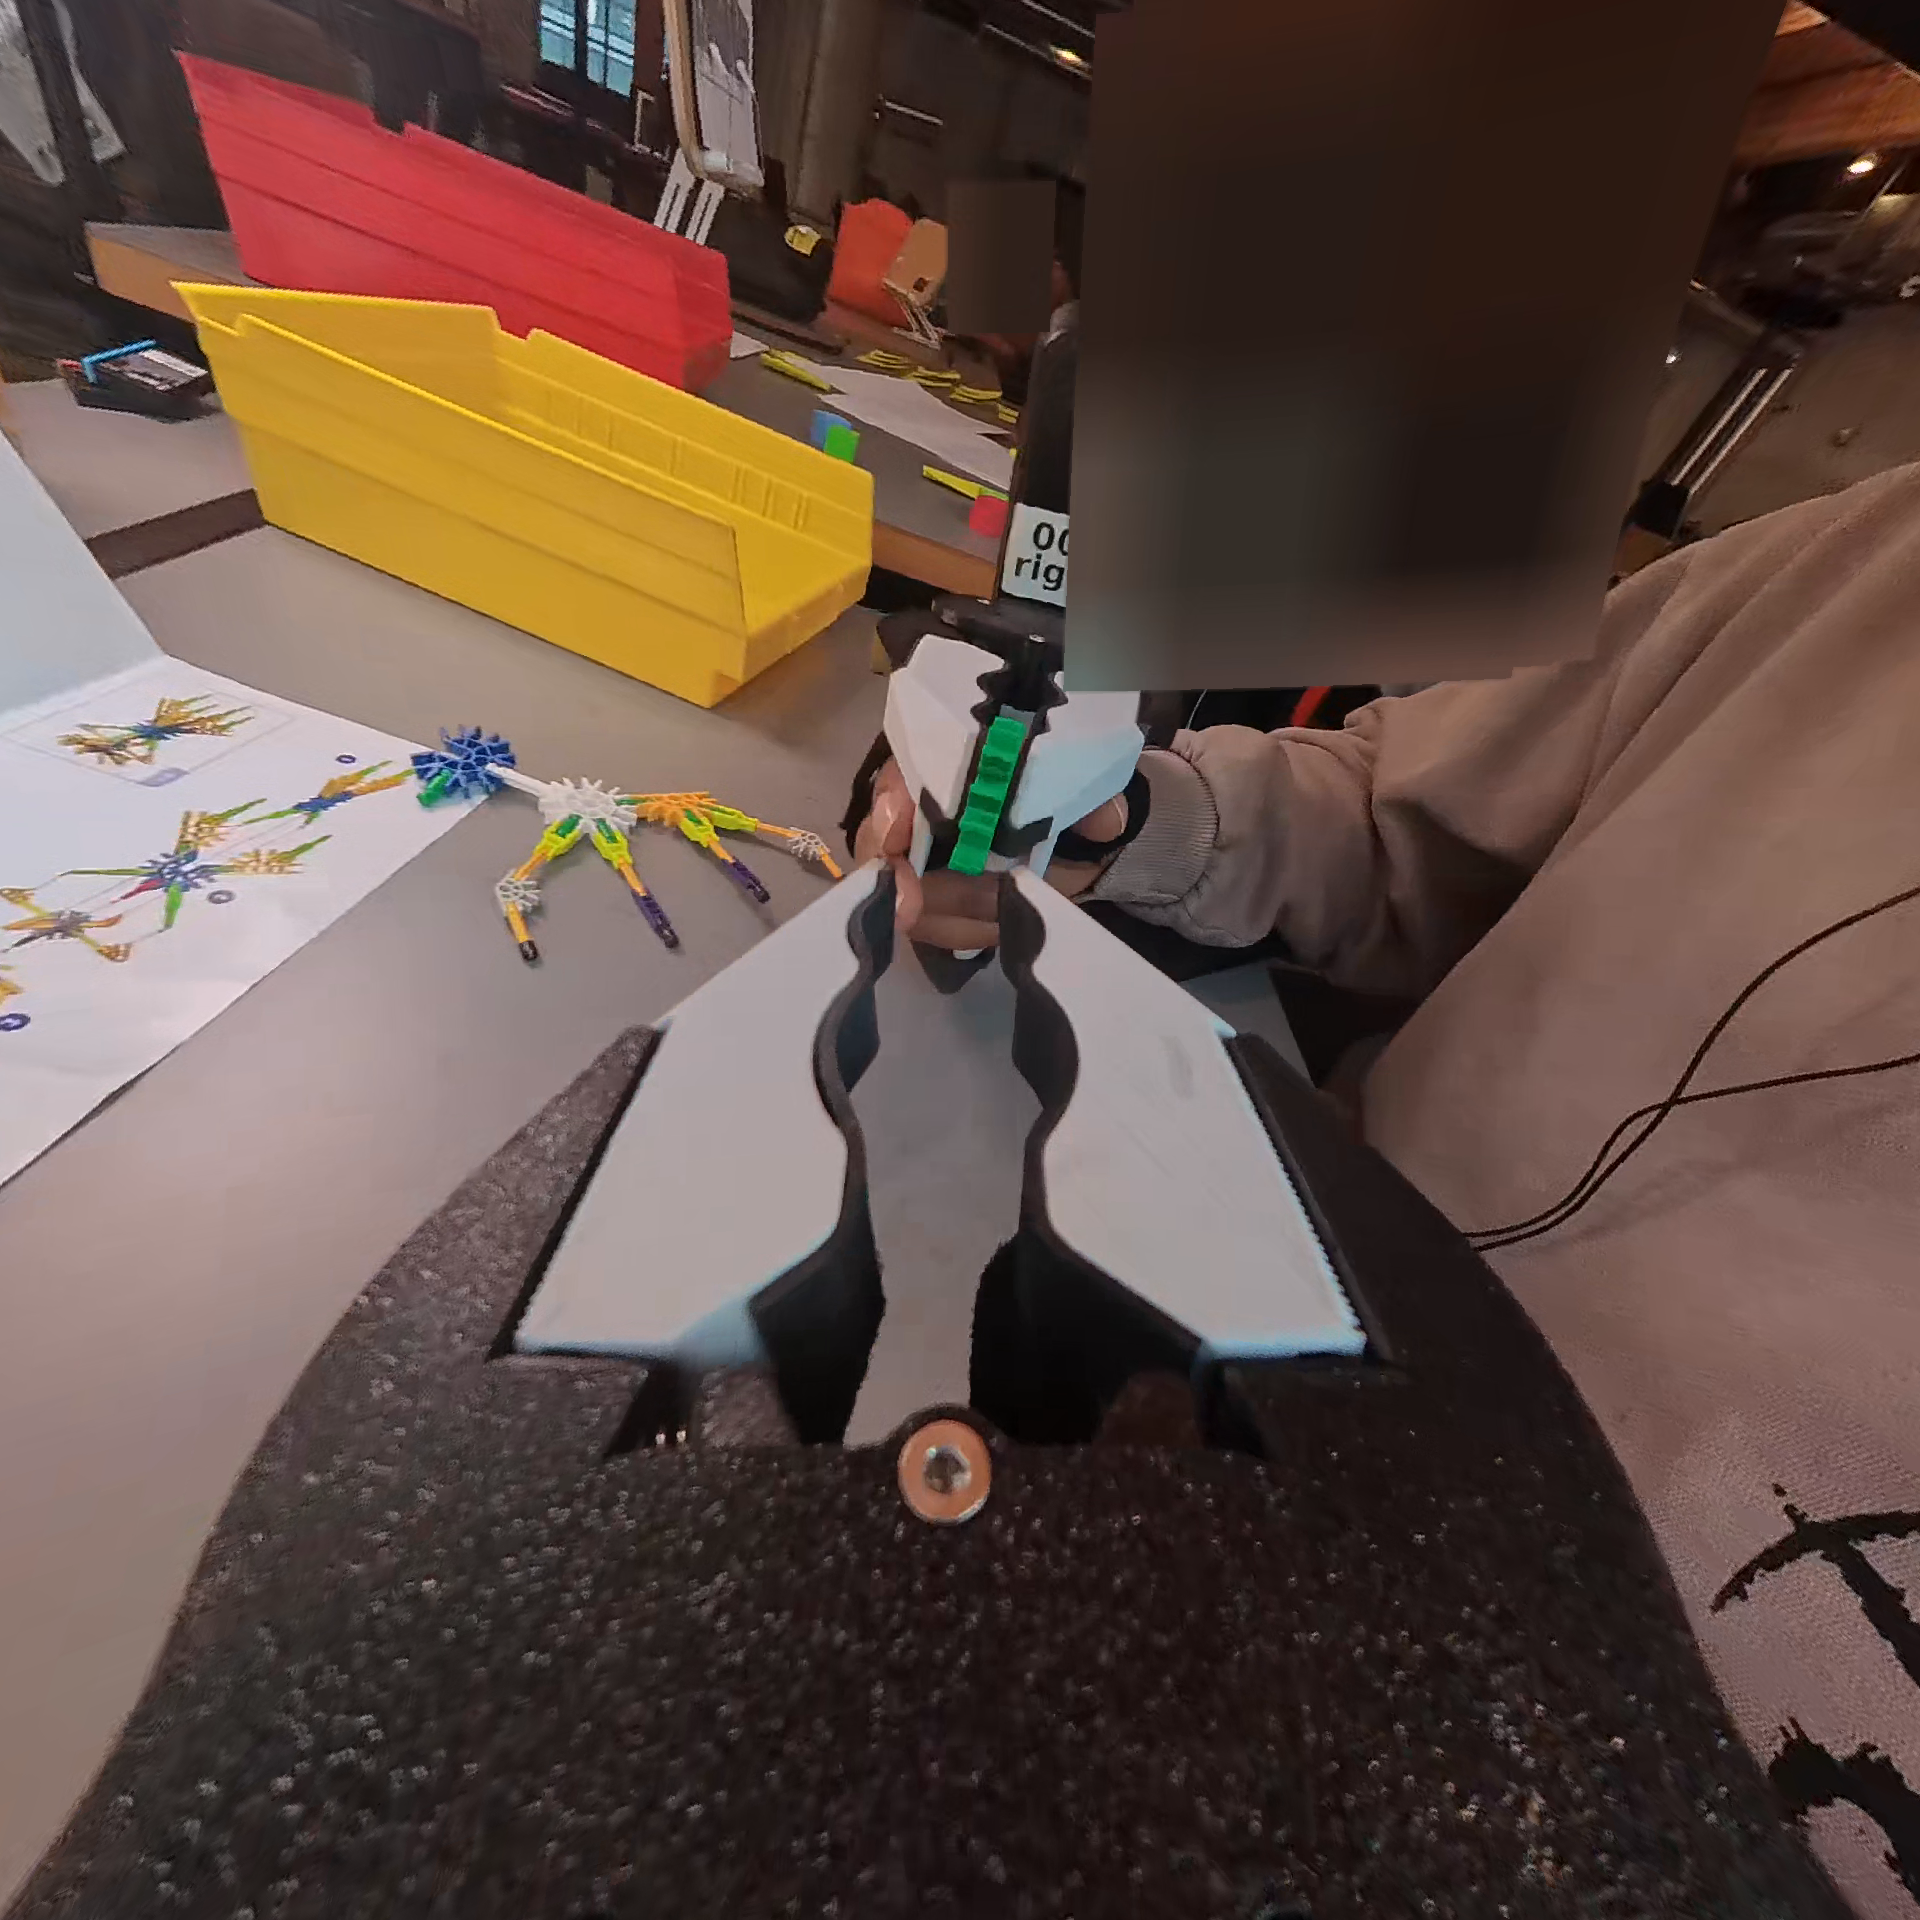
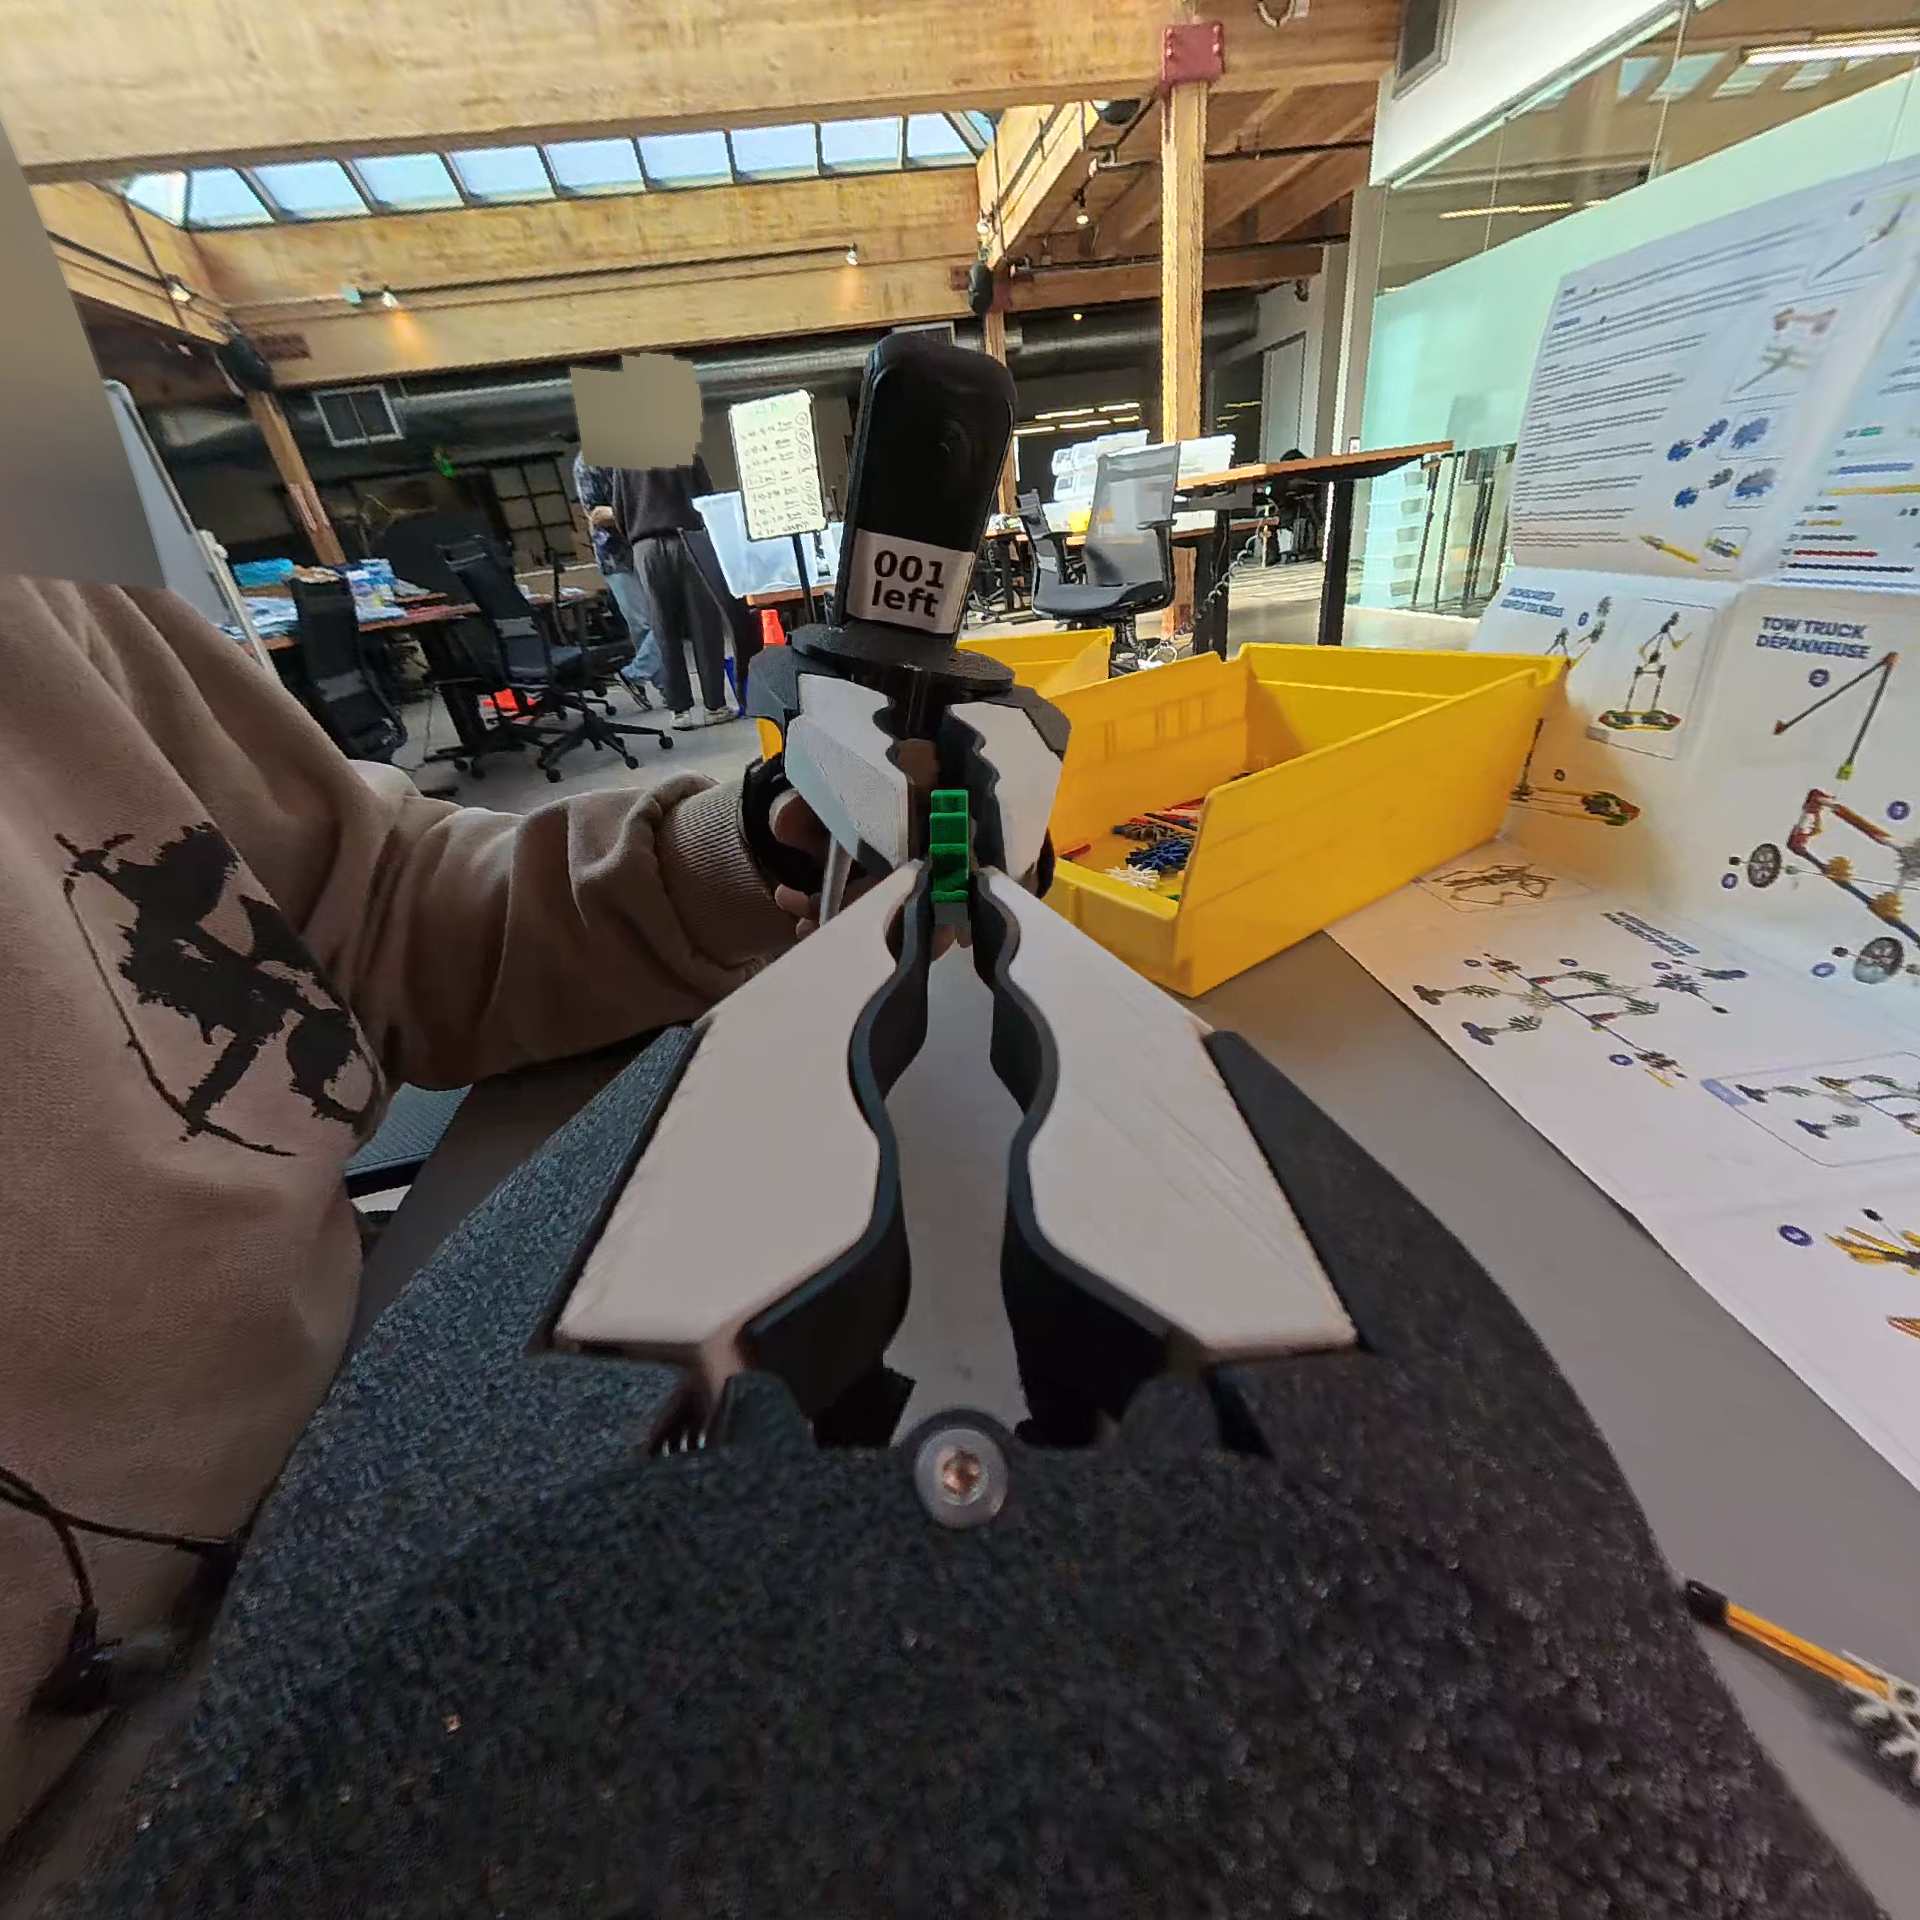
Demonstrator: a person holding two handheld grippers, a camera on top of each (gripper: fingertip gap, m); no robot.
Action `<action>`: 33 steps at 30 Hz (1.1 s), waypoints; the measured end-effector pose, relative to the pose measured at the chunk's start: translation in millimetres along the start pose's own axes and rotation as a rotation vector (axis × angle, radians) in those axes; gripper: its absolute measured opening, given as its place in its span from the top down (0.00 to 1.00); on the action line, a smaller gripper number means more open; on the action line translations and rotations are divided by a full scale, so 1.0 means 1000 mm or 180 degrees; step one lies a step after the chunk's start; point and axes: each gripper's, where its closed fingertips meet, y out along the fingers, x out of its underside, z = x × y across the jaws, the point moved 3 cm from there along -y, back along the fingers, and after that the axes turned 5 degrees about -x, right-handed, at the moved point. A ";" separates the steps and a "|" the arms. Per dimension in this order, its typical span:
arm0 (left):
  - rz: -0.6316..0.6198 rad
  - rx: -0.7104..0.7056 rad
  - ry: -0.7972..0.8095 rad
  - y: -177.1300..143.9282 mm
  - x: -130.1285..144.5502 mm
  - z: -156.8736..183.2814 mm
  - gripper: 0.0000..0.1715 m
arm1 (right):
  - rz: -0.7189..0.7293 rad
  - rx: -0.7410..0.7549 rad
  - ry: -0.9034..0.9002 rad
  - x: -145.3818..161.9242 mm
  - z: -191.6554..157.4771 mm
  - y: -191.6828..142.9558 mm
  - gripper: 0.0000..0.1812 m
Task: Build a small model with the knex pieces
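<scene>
My right gripper [image 2: 950, 876] is shut on a short green toothed construction piece [image 2: 948, 840], which sticks out past its fingertips. The left wrist view shows the same green piece [image 1: 985, 792] clamped upright between the right gripper's white fingers. My left gripper [image 1: 948, 883] faces it, jaws a little apart with nothing between them, and its tips are right at the lower end of the green piece. A person's hands in beige sleeves [image 1: 1351, 831] hold both tools above the grey table [image 1: 364, 1091].
A rod-and-connector model [image 1: 592, 821] lies on the table beside a printed instruction sheet [image 1: 156, 831]. A yellow bin [image 1: 540, 488] and a red bin [image 1: 447, 208] stand behind it. In the right wrist view the yellow bin [image 2: 1299, 790] holds loose pieces. Only a small space, under 4 cm, lies between the two pairs of fingers.
</scene>
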 end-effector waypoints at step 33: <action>-0.0364 -0.6709 0.0100 -0.428 -0.014 -0.102 0.98 | -0.0493 0.0485 -0.0171 0.012 0.026 -0.012 0.87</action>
